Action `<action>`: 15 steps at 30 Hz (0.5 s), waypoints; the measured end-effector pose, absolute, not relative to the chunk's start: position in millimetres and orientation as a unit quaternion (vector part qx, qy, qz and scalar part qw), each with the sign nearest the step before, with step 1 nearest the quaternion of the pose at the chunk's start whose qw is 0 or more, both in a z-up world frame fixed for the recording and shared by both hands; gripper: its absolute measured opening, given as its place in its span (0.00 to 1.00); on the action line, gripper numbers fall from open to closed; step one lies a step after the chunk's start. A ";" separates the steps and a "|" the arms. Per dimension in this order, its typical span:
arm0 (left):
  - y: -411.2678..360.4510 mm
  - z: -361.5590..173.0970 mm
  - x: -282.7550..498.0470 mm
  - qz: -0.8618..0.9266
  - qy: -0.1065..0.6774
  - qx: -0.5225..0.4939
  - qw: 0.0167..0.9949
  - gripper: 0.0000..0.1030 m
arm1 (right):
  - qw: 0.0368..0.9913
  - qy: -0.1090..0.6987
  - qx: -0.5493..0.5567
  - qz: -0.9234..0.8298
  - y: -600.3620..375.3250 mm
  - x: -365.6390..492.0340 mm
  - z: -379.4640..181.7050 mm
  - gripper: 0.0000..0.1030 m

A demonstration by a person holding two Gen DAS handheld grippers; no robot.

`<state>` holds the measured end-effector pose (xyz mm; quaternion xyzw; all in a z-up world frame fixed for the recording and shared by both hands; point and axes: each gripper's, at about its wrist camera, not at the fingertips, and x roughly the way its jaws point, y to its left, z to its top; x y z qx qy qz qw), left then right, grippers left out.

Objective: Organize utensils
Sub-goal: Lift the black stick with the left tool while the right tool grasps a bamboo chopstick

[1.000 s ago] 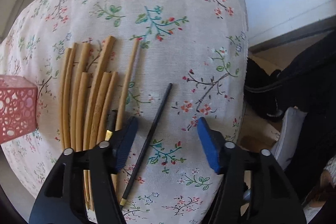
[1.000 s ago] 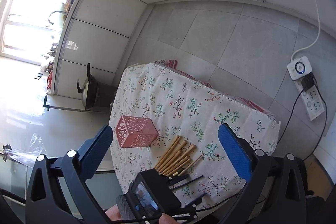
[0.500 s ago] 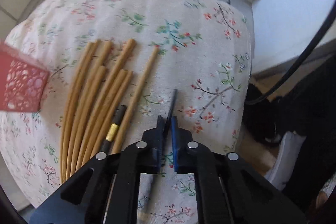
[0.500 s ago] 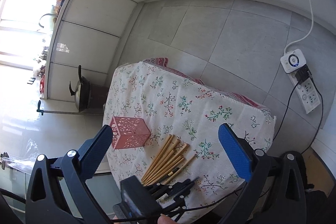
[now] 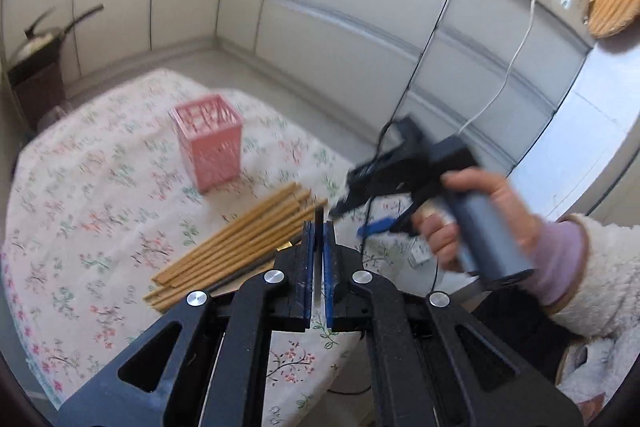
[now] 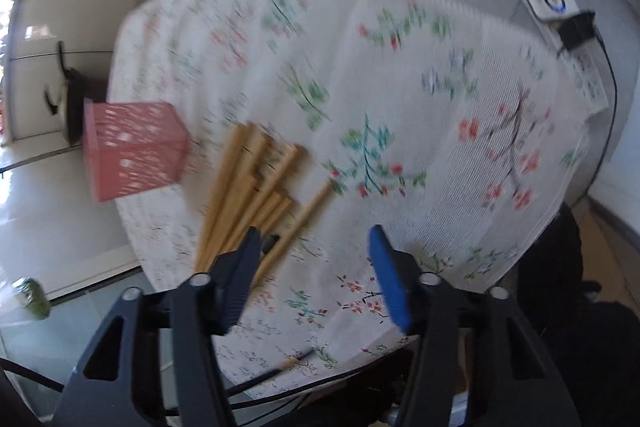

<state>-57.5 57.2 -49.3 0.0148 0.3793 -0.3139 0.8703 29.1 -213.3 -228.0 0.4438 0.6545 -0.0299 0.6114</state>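
My left gripper (image 5: 319,229) is shut on a thin black chopstick (image 5: 319,214), whose tip pokes up between the blue pads, raised above the floral table. Several wooden chopsticks (image 5: 240,241) lie in a bundle below it, with a second black chopstick (image 5: 256,267) along their near side. A pink lattice holder (image 5: 209,143) stands upright behind them. A hand carries my right gripper (image 5: 358,217) low over the bundle's right end. In the right wrist view its jaws (image 6: 314,247) are closing; a lone wooden chopstick (image 6: 304,219) lies on the cloth under the gap, untouched. The holder (image 6: 132,155) sits left.
The floral tablecloth (image 6: 400,87) covers a small table that drops off close to the front and right. A power strip (image 6: 552,3) with cables lies on the floor behind. A dark stand with a pan (image 5: 36,59) is at the far left. Cabinets line the back.
My left gripper shut on the lone black chopstick, then rose and swung up with it. My right gripper dropped from high above to just over the chopsticks, and its jaws narrowed.
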 end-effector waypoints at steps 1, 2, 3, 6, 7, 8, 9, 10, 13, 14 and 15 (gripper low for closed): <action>62.0 -38.9 -60.9 -0.313 0.361 0.015 0.878 0.04 | 0.608 0.654 0.449 -0.036 -211.3 29.1 -231.7 0.43; 68.8 -30.3 -65.5 -0.312 0.343 0.010 0.886 0.04 | 0.615 0.646 0.450 -0.046 -210.2 29.6 -229.0 0.42; 78.2 -20.7 -67.1 -0.312 0.324 0.000 0.893 0.04 | 0.624 0.640 0.446 -0.048 -208.2 31.9 -225.1 0.40; 100.9 -1.3 -72.6 -0.309 0.286 -0.021 0.907 0.04 | 0.636 0.638 0.428 -0.067 -201.0 37.0 -221.1 0.25; 107.6 3.1 -72.4 -0.307 0.275 -0.030 0.911 0.04 | 0.634 0.641 0.426 -0.073 -198.5 37.3 -224.2 0.21; 114.8 8.0 -72.5 -0.304 0.264 -0.040 0.915 0.04 | 0.634 0.644 0.420 -0.080 -195.5 38.5 -225.6 0.19; 119.2 11.3 -72.1 -0.302 0.256 -0.046 0.917 0.04 | 0.638 0.643 0.415 -0.086 -192.8 39.7 -225.0 0.19; 123.5 15.1 -72.6 -0.302 0.248 -0.053 0.919 0.04 | 0.642 0.643 0.409 -0.087 -188.0 40.3 -225.2 0.19; 130.7 25.6 -75.3 -0.304 0.230 -0.065 0.922 0.04 | 0.649 0.643 0.394 -0.101 -179.9 45.6 -225.4 0.21; 132.1 27.4 -75.8 -0.304 0.226 -0.066 0.923 0.04 | 0.650 0.642 0.392 -0.109 -178.3 46.3 -224.7 0.22; 133.0 28.9 -77.1 -0.304 0.223 -0.065 0.924 0.04 | 0.652 0.643 0.386 -0.114 -177.0 48.2 -223.0 0.22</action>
